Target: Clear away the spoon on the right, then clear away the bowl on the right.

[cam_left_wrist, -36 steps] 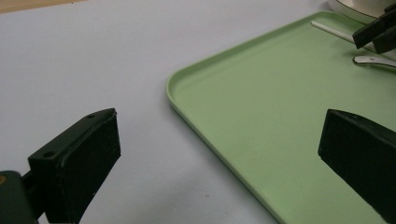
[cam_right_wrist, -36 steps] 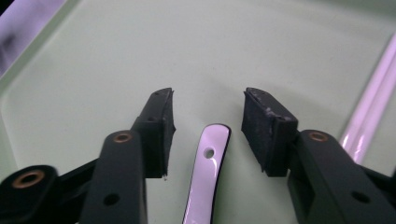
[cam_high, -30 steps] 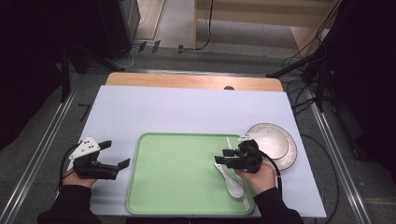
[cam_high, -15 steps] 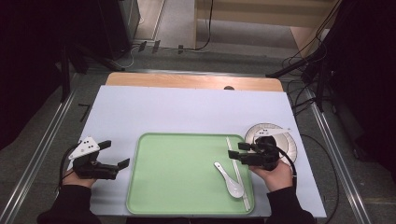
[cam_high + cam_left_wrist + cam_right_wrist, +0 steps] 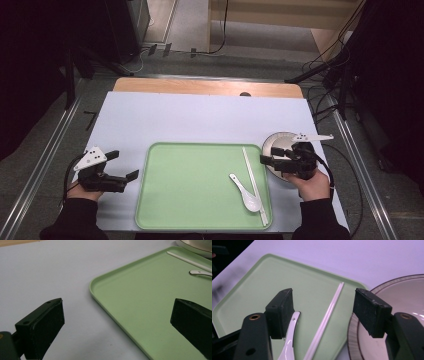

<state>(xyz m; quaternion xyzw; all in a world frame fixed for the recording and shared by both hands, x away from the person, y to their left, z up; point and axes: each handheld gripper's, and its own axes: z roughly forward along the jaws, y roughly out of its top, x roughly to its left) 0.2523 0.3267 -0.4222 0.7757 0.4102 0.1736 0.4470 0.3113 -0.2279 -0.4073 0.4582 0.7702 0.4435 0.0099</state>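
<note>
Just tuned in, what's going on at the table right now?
The spoon and chopsticks lie on the green tray. The right gripper, jaws just opening with nothing between them, has lifted away toward the plate beside the tray. The left gripper rests open on the table, left of the tray.

One camera looks down from above; two ride low, close, all sharing the flat green plastic tray (image 5: 200, 200).

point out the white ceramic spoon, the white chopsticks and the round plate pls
White ceramic spoon (image 5: 251, 201): high view, on its bowl.
White chopsticks (image 5: 252, 177): high view, mid-length of the pair.
Round white plate with dark rim (image 5: 412, 298): right gripper view, on its inner surface.
</note>
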